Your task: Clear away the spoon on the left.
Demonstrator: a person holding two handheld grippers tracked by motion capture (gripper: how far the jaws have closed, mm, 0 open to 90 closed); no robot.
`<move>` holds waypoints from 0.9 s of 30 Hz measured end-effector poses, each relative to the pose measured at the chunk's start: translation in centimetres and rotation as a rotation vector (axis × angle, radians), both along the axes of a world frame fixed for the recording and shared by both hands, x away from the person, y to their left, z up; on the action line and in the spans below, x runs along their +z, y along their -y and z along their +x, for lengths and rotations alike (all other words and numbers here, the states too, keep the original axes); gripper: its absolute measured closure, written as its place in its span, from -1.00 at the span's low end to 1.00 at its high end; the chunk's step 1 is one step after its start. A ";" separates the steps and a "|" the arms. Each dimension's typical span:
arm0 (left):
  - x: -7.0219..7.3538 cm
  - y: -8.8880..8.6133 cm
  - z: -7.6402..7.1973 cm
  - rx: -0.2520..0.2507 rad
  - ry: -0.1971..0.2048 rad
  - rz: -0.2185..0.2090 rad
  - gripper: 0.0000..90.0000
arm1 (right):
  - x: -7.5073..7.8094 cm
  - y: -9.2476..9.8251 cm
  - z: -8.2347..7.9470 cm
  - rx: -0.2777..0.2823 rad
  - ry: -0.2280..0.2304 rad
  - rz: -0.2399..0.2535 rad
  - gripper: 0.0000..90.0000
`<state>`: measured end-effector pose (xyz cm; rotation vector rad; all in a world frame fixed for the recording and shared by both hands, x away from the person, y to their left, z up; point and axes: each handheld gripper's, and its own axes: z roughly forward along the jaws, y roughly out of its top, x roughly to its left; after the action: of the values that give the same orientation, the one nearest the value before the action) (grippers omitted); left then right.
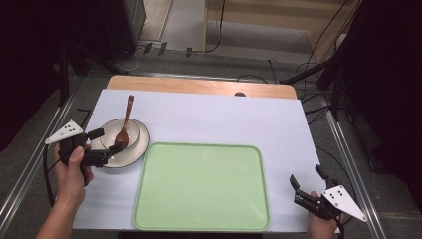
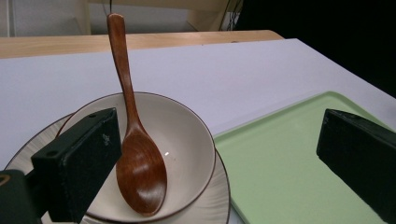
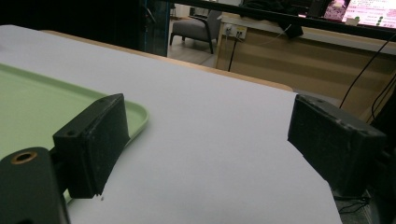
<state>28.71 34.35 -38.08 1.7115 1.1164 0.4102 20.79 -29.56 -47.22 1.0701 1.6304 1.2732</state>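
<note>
Left gripper (image 1: 106, 144) at the bowl, jaws spread, holding nothing.
Brown wooden spoon (image 1: 126, 125) rests in cream ceramic bowl (image 1: 113, 133), left of frame; right gripper (image 1: 309, 185), lower right, gapes unladen.

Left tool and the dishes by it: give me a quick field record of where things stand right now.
left tool: open, jaws on either side of the dishes' near edge, gripping nothing
bowl: upright on the plate
plate: on the white table cover, just left of the tray
spoon: in the bowl, handle leaning over the far rim
tray: green, bare
right tool: open, off the tray's near right corner
</note>
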 end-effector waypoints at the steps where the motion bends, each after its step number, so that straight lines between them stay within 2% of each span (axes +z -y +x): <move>1: 0.0 0.0 0.2 0.001 -0.002 -0.006 -1.00 | 0.0 0.0 0.0 -0.002 -0.001 0.000 -0.71; 2: 0.0 0.0 0.8 -0.010 -0.010 -0.019 -1.00 | 0.0 -0.1 0.0 -0.001 -0.002 -0.002 -0.71; 4: 0.0 0.0 1.1 -0.012 -0.012 -0.025 -1.00 | 0.0 -0.1 0.0 -0.001 -0.002 -0.002 -0.71; 11: 0.0 0.2 2.9 -0.006 -0.032 -0.010 -1.00 | 0.0 -0.1 0.0 -0.005 -0.001 -0.008 -0.71; 17: 0.0 0.0 3.9 -0.003 -0.046 -0.031 -1.00 | 0.0 -0.1 0.0 -0.005 0.000 -0.007 -0.71; 20: 0.1 -0.1 4.4 -0.004 -0.047 -0.018 -1.00 | 0.0 -0.1 0.0 -0.003 0.001 -0.006 -0.71; 27: 0.2 -0.2 5.8 -0.001 -0.054 -0.030 -1.00 | 0.0 -0.1 0.0 -0.002 0.000 -0.007 -0.71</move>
<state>34.55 34.53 -37.87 1.7052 1.1557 0.3467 20.82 -29.42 -47.24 1.0675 1.6323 1.2655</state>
